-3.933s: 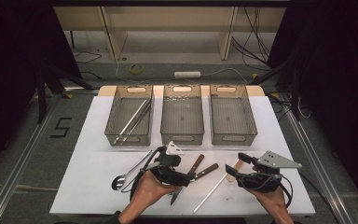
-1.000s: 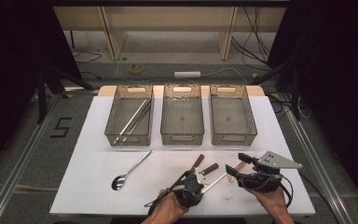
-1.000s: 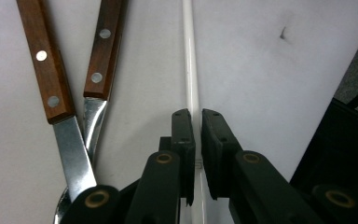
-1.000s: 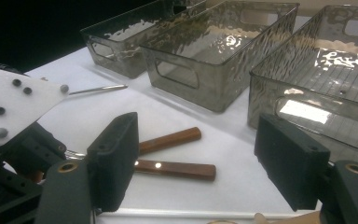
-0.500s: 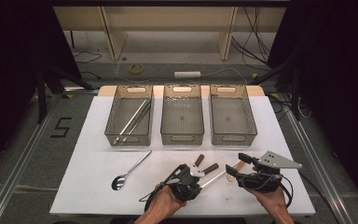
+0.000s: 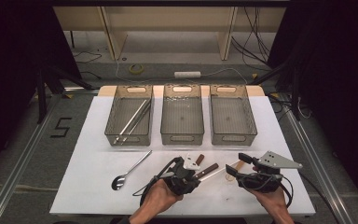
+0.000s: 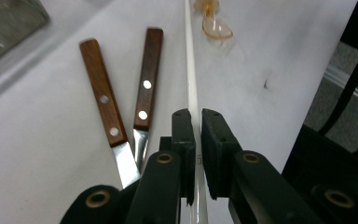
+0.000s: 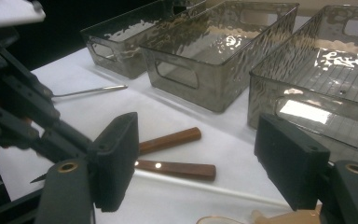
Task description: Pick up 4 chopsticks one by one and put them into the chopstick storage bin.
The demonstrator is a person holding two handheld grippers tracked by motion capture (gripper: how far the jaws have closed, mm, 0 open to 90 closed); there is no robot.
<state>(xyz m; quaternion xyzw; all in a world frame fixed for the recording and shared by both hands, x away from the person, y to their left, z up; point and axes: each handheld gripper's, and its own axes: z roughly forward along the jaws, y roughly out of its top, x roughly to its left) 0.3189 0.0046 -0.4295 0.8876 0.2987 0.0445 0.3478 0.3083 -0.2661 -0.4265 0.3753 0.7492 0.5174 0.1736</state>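
Note:
My left gripper (image 6: 189, 169) (image 7: 198, 116) is shut on a thin white stick (image 7: 189, 70) (image 6: 221, 171) that runs forward between its jaws. Left of the stick lie two wooden-handled knives (image 7: 103, 93) (image 7: 148, 79), side by side on the white table; they also show in the high view (image 6: 199, 159) (image 6: 209, 169). A clear amber plastic spoon (image 7: 213, 25) (image 6: 230, 175) lies at the stick's far end. My right gripper (image 6: 237, 165) (image 8: 200, 154) hovers just right of it, open, with nothing between its pads. It looks over the knives (image 8: 168, 140) at the left gripper (image 8: 23, 116).
Three clear grey bins stand in a row at the back: the left bin (image 6: 128, 139) holds long metal utensils, while the middle bin (image 6: 182, 138) and right bin (image 6: 233, 138) look bare. A metal spoon (image 6: 129, 171) lies left of my left hand.
The left hand came over from the metal spoon to the white stick, and in the last second rose a little with the stick in its jaws. The right gripper kept still.

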